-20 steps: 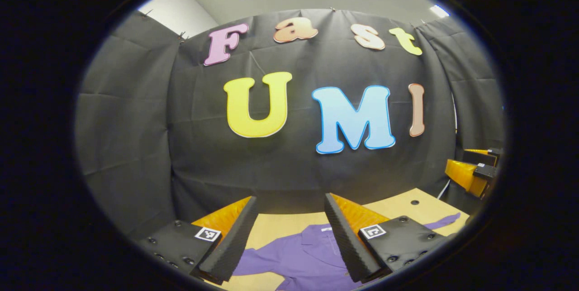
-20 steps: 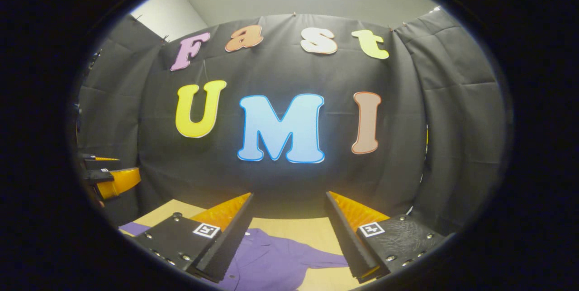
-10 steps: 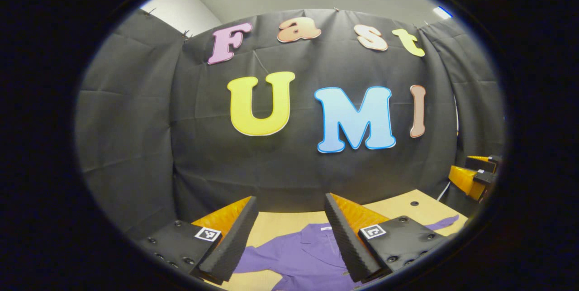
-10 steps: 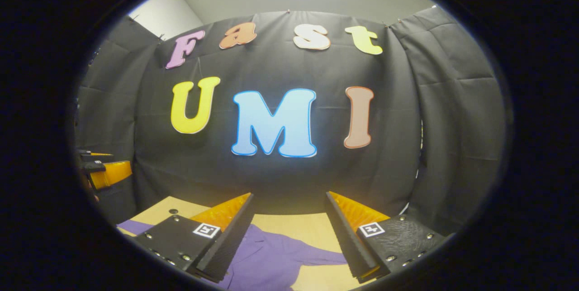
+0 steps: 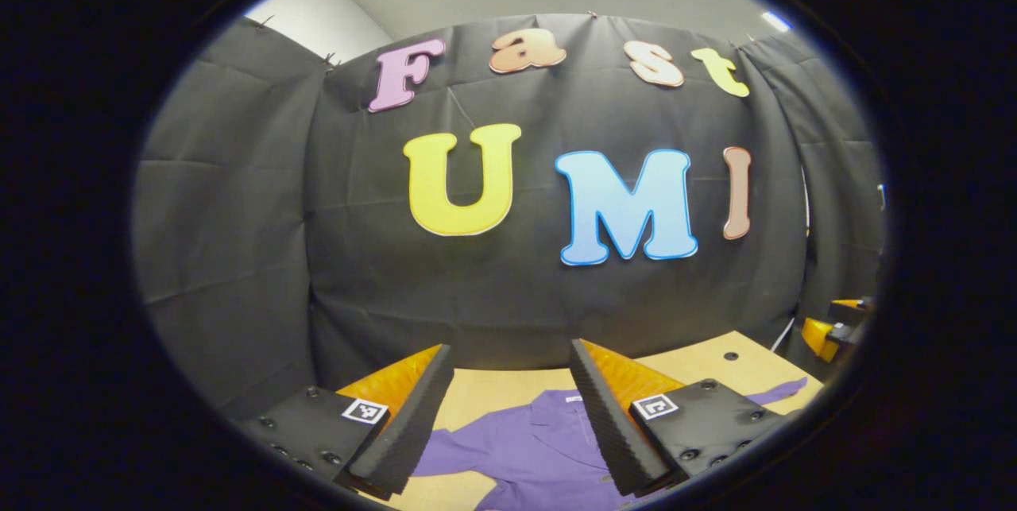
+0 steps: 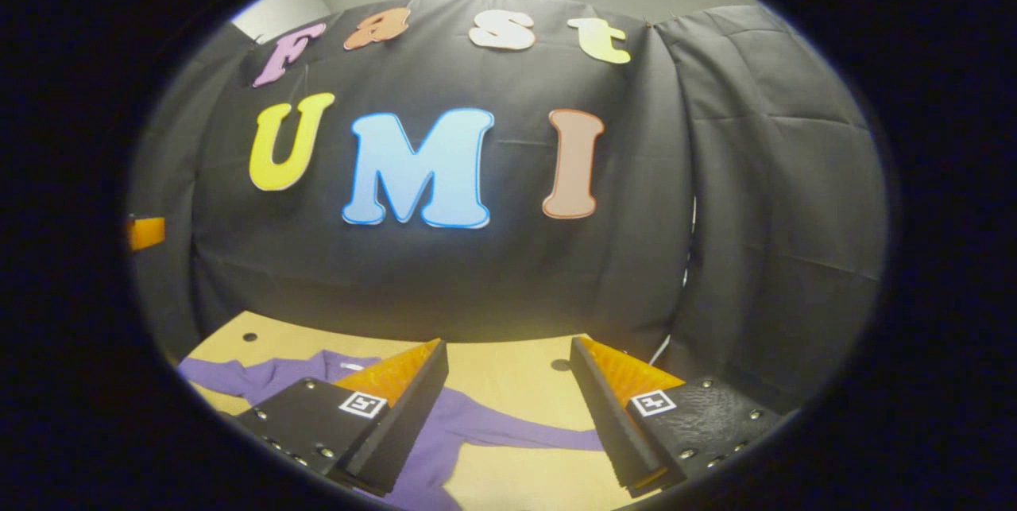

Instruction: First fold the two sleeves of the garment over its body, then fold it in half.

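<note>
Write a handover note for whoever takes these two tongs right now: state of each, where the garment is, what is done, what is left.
Left tongs: open, holding nothing, raised above the purple collared cloth shirt.
Right tongs: open, holding nothing, raised over the shirt's right sleeve.
Shirt: lies flat on the light wooden table, collar toward the black cloth wall. Both sleeves are spread out to the sides; the left sleeve shows in the left gripper view.
Done: nothing, no fold made yet.
Left: fold each sleeve over the body, then fold the shirt in half.
</note>
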A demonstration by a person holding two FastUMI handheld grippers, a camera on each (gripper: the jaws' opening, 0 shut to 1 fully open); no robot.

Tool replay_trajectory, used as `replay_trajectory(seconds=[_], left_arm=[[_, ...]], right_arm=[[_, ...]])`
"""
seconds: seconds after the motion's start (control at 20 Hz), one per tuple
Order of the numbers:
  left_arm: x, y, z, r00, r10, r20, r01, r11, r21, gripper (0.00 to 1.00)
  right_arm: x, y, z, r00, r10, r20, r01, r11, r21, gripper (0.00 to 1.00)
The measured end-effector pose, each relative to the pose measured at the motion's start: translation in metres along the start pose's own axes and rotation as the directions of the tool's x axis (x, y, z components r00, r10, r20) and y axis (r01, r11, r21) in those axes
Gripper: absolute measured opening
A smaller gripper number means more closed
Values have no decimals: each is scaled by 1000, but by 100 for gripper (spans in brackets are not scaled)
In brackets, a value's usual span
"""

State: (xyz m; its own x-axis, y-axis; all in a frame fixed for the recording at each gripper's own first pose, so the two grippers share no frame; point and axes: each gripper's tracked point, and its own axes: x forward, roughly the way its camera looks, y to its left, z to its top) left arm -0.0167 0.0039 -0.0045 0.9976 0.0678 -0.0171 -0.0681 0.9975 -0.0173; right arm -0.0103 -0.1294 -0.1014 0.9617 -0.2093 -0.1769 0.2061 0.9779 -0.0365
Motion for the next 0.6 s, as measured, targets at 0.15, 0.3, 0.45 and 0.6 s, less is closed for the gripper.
replay_trajectory(seconds=[0.15, 0.3, 0.45, 0.6], left_arm=[[-3, -1, -2, 1000, 11, -7, -11, 1000, 3, 97], [-5, 1, -4, 1000, 27, -14, -27, 1000, 4, 97], [-6, 3, -5, 999, 50, -21, -50, 999, 6, 97], [-6, 5, -7, 997, 73, -30, -73, 997, 12, 97]], right_arm=[[13, -29, -27, 998, -41, -55, 41, 999, -3, 96], [26, -50, -58, 991, -74, -113, 74, 997, 1, 96], [37, -74, -91, 979, -97, -179, 101, 995, 14, 97], [50, -95, -125, 963, -119, -243, 128, 992, 20, 96]])
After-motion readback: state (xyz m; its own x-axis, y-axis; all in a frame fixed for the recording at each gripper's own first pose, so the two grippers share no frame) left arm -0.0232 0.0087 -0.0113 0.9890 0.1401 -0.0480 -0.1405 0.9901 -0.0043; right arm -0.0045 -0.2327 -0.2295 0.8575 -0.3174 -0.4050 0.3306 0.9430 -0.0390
